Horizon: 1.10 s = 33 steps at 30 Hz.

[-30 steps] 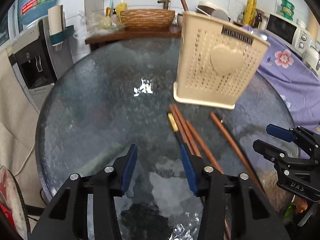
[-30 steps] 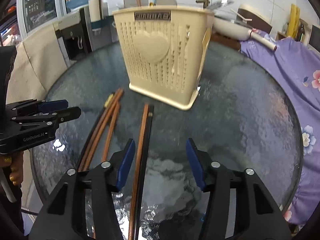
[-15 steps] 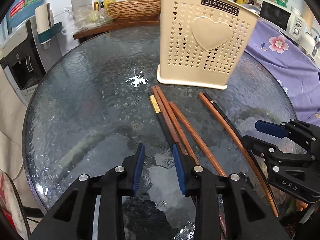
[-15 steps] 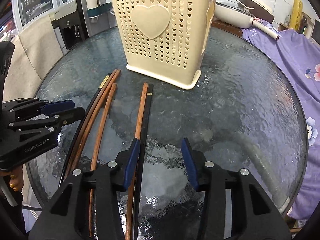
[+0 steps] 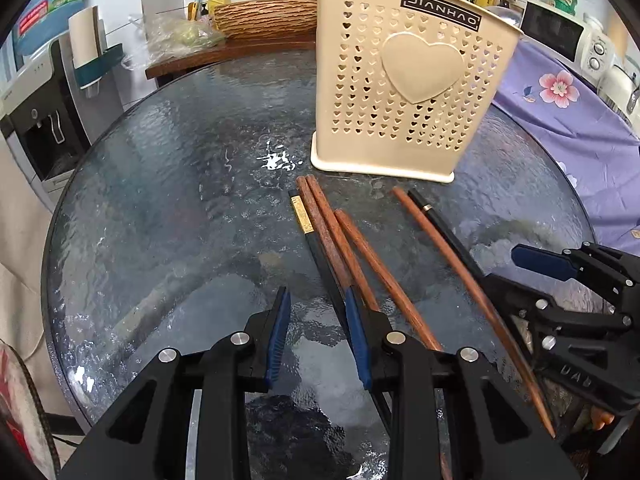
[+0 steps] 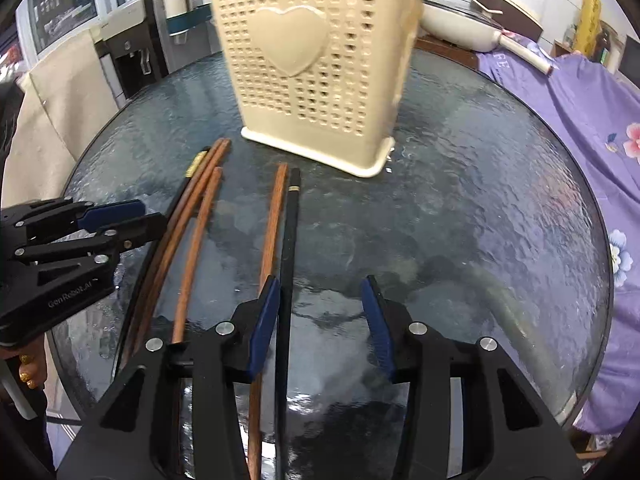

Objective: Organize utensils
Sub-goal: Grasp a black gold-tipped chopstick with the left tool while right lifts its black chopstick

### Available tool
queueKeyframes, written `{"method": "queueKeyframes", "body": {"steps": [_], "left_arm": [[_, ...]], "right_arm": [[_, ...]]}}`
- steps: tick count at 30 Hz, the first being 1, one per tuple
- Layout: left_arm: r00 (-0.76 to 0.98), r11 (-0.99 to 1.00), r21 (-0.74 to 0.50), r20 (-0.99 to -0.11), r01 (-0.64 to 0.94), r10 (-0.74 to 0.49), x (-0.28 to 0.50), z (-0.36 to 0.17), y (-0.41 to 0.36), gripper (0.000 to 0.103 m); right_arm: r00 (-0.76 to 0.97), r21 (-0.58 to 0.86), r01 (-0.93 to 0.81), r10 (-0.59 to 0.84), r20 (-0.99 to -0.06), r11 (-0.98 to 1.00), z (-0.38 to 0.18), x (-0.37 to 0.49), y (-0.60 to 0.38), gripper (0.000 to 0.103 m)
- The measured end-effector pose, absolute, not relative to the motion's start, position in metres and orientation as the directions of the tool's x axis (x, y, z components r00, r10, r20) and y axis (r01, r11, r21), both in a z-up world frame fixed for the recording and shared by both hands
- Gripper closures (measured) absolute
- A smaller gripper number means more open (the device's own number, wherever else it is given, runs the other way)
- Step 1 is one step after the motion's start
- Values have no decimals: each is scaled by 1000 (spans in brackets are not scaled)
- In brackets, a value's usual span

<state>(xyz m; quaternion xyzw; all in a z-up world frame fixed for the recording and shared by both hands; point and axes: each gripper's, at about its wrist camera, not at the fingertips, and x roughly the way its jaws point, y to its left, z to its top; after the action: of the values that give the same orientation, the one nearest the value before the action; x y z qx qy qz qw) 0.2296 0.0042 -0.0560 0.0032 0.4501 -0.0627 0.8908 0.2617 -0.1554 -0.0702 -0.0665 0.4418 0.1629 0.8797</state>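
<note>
- Cream utensil holder (image 5: 404, 92): dark plate near top rim reads "JIANHAO". The same plate in the right wrist view is blurred, unreadable.
- Left gripper (image 6: 120, 220), side of black body: "GenRobot.AI".
- Right gripper (image 5: 516, 268), body: embossed letters, seemingly "DAS", uncertain.
- Water jug label (image 5: 38, 20): print too small to read.

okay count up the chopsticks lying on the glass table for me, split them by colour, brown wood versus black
Brown wooden chopsticks: 4
Black chopsticks: 2
Total: 6, all lying flat on the glass table in front of the cream holder.
</note>
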Motion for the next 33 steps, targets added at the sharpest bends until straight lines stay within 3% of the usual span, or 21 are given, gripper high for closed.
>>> {"method": "queueKeyframes", "body": {"steps": [15,19,33], "left_arm": [[572,996,2,-819,85,-47,247,-58,13,75],[567,997,-15,-822,80,-58,257,-58,15,75],[558,997,-29,-828,65,-61,285,-58,23,75]], "right_arm": [[532,1,-360,207,-821,933,-73,273,-157,61],[513,14,-370,216,-831,929,-71,286,-148,66],[521,16,-353,211,-827,935,-70,312,-133,68]]}}
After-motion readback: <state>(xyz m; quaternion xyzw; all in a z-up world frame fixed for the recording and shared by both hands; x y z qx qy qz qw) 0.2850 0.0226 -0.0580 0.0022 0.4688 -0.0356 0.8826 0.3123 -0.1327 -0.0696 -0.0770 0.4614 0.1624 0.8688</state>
